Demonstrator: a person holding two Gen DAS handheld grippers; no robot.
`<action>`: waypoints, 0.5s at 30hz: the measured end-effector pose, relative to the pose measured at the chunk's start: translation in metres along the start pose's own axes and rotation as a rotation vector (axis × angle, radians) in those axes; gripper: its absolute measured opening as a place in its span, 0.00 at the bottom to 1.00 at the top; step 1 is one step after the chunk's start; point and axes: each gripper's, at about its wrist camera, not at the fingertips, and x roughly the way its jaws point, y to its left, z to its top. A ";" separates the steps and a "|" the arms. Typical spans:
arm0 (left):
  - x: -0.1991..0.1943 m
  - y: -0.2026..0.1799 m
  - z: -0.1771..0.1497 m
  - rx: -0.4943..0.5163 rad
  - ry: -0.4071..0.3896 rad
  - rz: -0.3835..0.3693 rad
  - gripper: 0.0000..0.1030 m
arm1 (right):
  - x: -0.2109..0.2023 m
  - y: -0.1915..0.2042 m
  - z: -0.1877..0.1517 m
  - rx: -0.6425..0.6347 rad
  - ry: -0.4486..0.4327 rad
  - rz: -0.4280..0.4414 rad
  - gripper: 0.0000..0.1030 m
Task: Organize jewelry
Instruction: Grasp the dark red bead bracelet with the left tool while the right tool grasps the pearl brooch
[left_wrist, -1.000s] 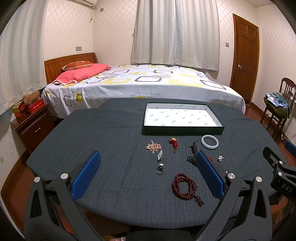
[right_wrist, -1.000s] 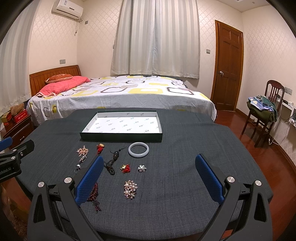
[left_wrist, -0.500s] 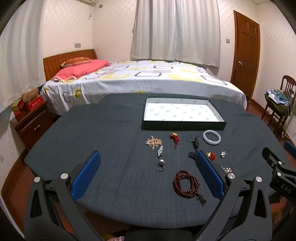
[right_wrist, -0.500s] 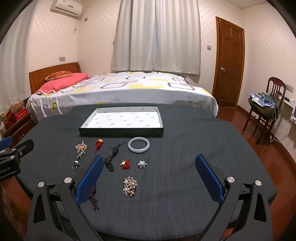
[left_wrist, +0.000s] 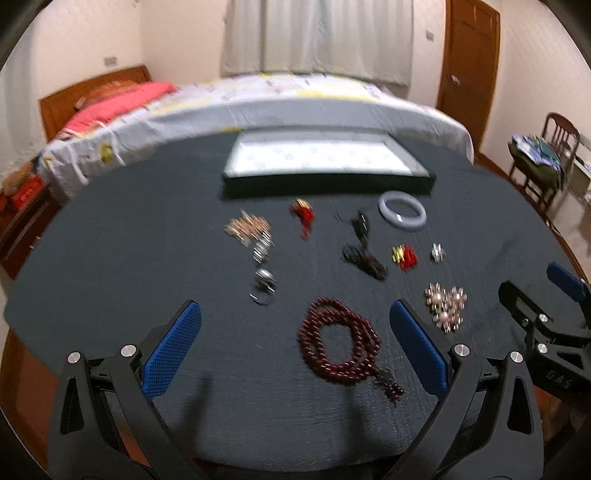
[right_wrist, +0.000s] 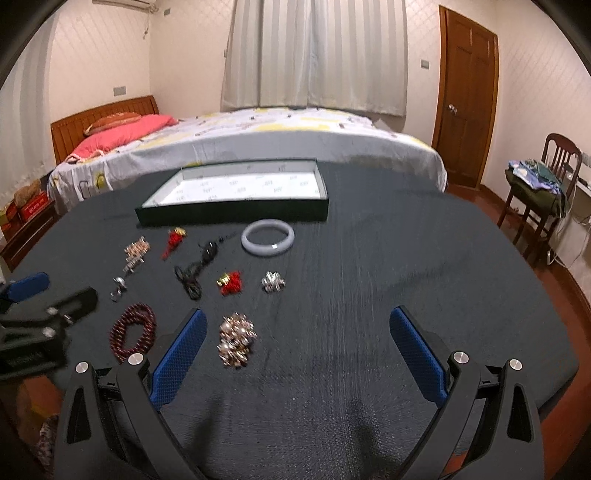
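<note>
Jewelry lies scattered on a dark cloth table (left_wrist: 110, 258). A dark red bead string (left_wrist: 338, 341) lies between the open fingers of my left gripper (left_wrist: 295, 334). A pearl cluster (right_wrist: 236, 339) lies just right of the left finger of my open right gripper (right_wrist: 297, 341). Farther off are a pale bangle (right_wrist: 267, 238), red charms (right_wrist: 231, 282), a black cord pendant (right_wrist: 195, 269), a silver ring (left_wrist: 264, 284) and a gold brooch (left_wrist: 245, 227). An open shallow tray (right_wrist: 229, 218) with white lining stands behind them.
A bed (right_wrist: 258, 136) stands beyond the table. A door (right_wrist: 465, 99) and a chair with clothes (right_wrist: 539, 181) are at the right. A nightstand (left_wrist: 22, 210) is at the left. The right gripper shows in the left wrist view (left_wrist: 546, 317).
Both grippers have moved forward and down toward the jewelry. The bead string now lies between the left fingers and the pearl cluster near the right gripper. Both stay open.
</note>
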 end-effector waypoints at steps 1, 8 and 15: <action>0.011 -0.003 -0.002 0.000 0.027 -0.014 0.91 | 0.002 -0.001 -0.002 0.004 0.005 0.001 0.93; 0.044 -0.015 -0.013 0.033 0.113 -0.030 0.80 | 0.014 -0.006 -0.006 0.024 0.038 0.013 0.93; 0.054 -0.014 -0.018 0.043 0.146 -0.033 0.80 | 0.019 -0.005 -0.007 0.022 0.051 0.021 0.93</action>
